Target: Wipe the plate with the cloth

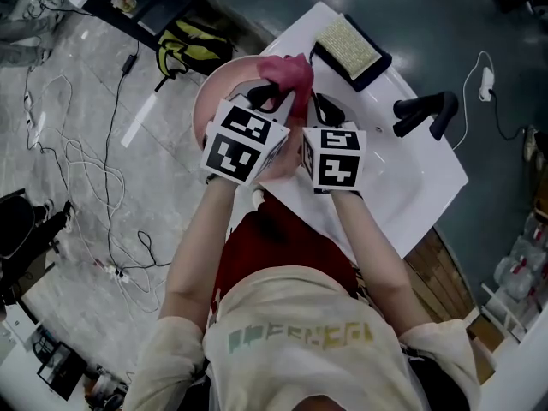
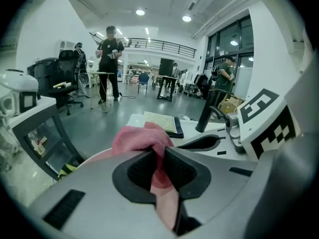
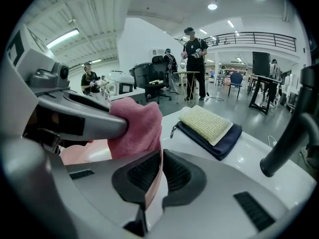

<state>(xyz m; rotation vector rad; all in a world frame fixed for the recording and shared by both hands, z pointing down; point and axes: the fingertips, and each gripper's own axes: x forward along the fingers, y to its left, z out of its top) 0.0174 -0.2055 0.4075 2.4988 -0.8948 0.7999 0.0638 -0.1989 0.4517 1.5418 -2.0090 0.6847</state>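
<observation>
Pinching cloth (image 2: 142,138) in left tool (image 2: 158,156), against plate (image 1: 210,95)

Seeing fuzzy matt pink cloth (image 2: 142,138), smooth glossy plate (image 1: 216,86), gleaming white surface (image 1: 411,178), ribbed matt black fingers (image 2: 133,176).

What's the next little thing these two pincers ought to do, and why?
Probably the left gripper should drag the cloth across the face of the plate. Its jaws are shut on the cloth, which sits bunched at one rim of the plate, while the right gripper pinches the plate's edge, seemingly steadying it.
</observation>
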